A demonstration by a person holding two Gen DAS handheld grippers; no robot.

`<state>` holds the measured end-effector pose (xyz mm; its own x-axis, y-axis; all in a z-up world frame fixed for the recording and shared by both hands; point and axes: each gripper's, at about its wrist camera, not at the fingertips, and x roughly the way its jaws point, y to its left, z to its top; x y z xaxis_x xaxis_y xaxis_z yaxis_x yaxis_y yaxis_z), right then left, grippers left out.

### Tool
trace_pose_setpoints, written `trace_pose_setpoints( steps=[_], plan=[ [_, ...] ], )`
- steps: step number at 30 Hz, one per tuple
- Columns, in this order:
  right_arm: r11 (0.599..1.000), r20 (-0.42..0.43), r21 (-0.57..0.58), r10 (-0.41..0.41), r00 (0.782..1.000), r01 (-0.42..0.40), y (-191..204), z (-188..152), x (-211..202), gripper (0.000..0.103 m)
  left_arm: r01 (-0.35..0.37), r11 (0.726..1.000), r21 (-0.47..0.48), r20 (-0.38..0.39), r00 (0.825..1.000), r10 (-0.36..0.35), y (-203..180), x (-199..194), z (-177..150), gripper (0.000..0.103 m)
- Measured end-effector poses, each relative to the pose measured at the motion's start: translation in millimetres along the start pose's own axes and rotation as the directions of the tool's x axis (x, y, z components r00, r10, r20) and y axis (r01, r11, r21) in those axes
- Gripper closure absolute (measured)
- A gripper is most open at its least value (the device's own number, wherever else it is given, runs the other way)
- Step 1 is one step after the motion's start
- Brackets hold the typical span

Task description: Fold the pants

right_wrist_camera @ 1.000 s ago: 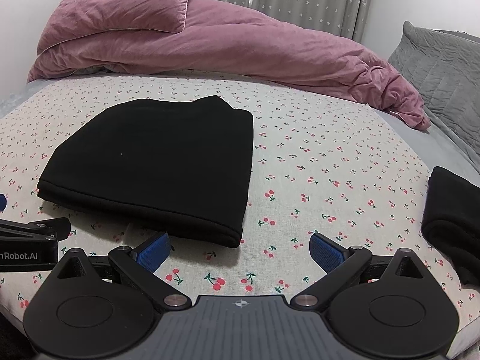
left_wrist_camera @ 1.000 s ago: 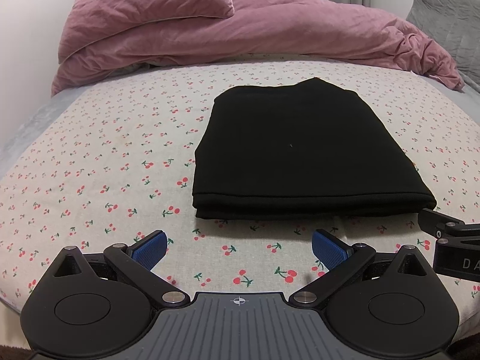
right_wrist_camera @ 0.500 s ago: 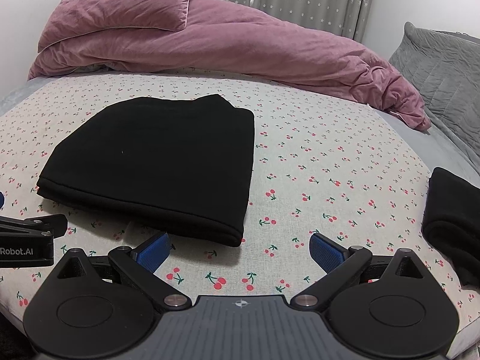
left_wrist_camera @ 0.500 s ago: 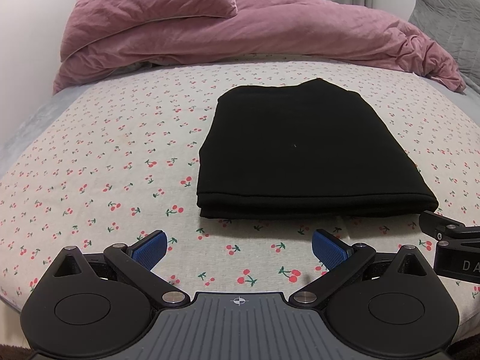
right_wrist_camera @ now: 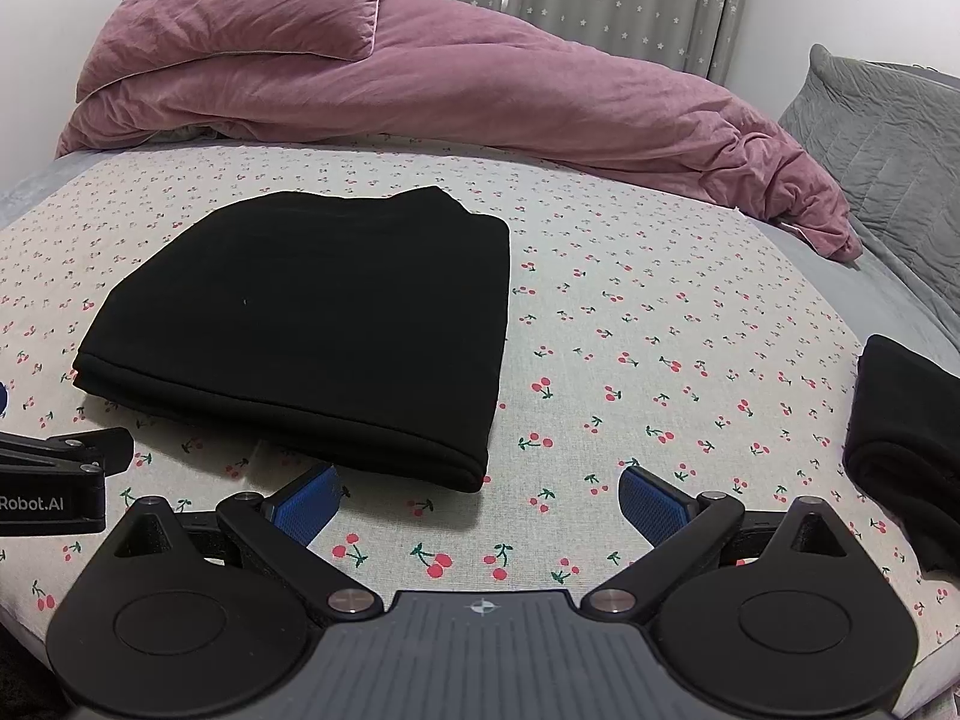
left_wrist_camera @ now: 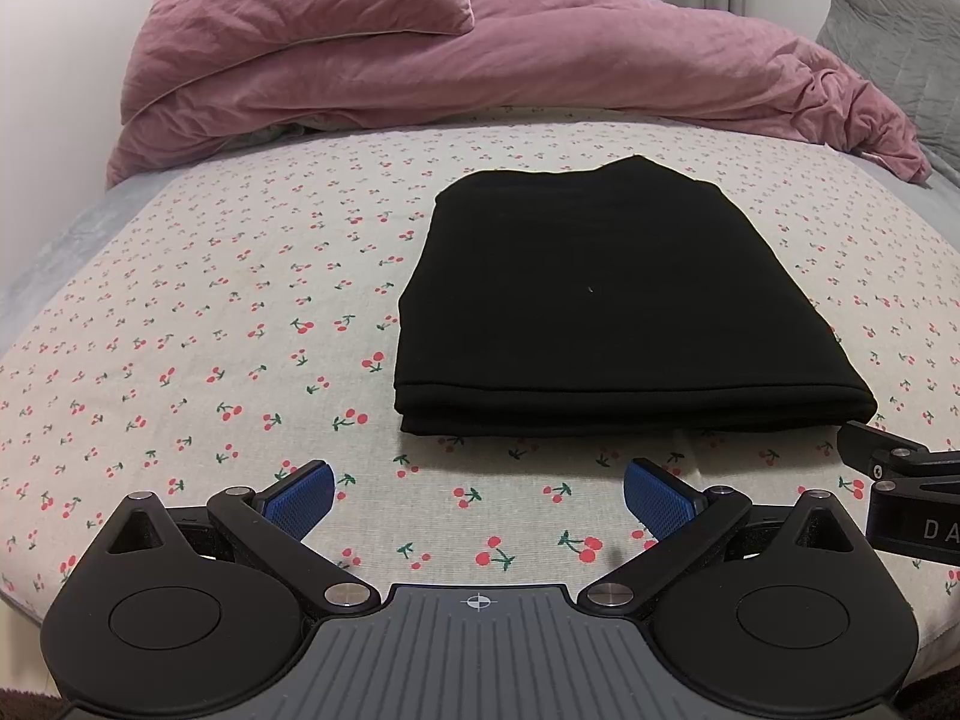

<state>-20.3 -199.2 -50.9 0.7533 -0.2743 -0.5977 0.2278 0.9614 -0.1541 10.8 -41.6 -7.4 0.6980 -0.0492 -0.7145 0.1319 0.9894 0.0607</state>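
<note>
Nearest, the left gripper [left_wrist_camera: 477, 495] and right gripper [right_wrist_camera: 480, 495] are held wide apart and empty above the cherry-print bedsheet [left_wrist_camera: 198, 324]. Beyond, the black pants [left_wrist_camera: 600, 300] lie folded flat; folding is judged finished, so only withdrawal is called for.

The black pants [left_wrist_camera: 606, 306] lie folded into a compact, roughly rectangular stack of several layers, flat on the cherry-print bedsheet [left_wrist_camera: 210, 324]. The near edge is a rounded fold with layered edges visible beneath it. The far edge is slightly uneven, with one raised corner. A small pale speck marks the top surface.
</note>
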Motion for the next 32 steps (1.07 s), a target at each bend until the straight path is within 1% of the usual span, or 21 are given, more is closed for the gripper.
trace_pose_setpoints(
  steps=[32],
  plan=[
    [1.000, -0.006, -0.010, 0.000, 1.000, 0.000, 5.1, -1.4, 2.9, 0.004, -0.006, 1.000, -0.003, 0.000, 1.000, 0.006, -0.1, -0.3, -0.5, 0.000]
  ],
)
